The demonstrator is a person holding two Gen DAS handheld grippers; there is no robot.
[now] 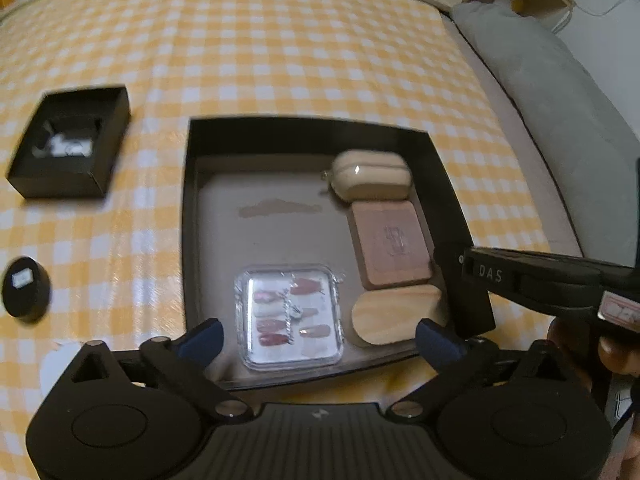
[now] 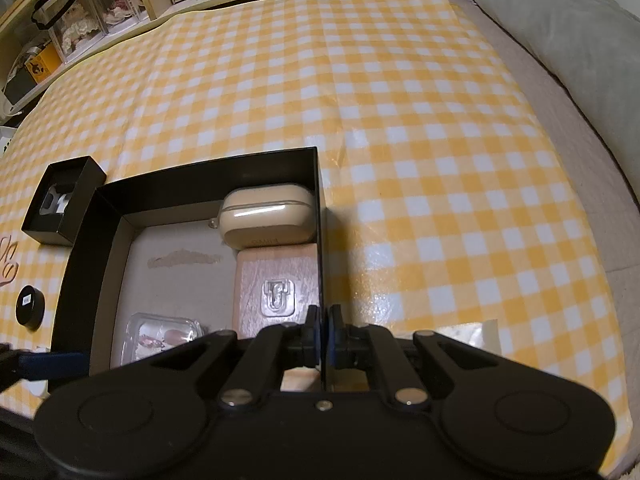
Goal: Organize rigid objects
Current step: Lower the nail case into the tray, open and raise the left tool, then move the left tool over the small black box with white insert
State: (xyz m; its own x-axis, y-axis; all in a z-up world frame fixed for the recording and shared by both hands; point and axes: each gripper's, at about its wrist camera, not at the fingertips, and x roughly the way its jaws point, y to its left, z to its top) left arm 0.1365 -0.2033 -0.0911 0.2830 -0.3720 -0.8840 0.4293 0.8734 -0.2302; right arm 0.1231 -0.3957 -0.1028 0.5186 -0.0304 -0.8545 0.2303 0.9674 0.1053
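A large open black box (image 1: 208,216) (image 2: 88,248) lies on the yellow checked cloth. Inside it are a beige earbud case (image 1: 372,178) (image 2: 266,216), a pinkish square block (image 1: 390,242) (image 2: 276,276), a light wooden oval piece (image 1: 396,314) and a clear case of press-on nails (image 1: 292,316) (image 2: 160,336). My left gripper (image 1: 318,342) is open, its fingers either side of the nail case at the box's near edge. My right gripper (image 2: 324,336) is shut on the box's right wall (image 2: 319,240).
A small open black box (image 1: 70,144) (image 2: 60,200) with white contents sits to the left. A round black jar (image 1: 26,288) (image 2: 30,306) lies nearer on the left. A grey pillow (image 2: 560,28) borders the cloth at right. Shelves stand behind.
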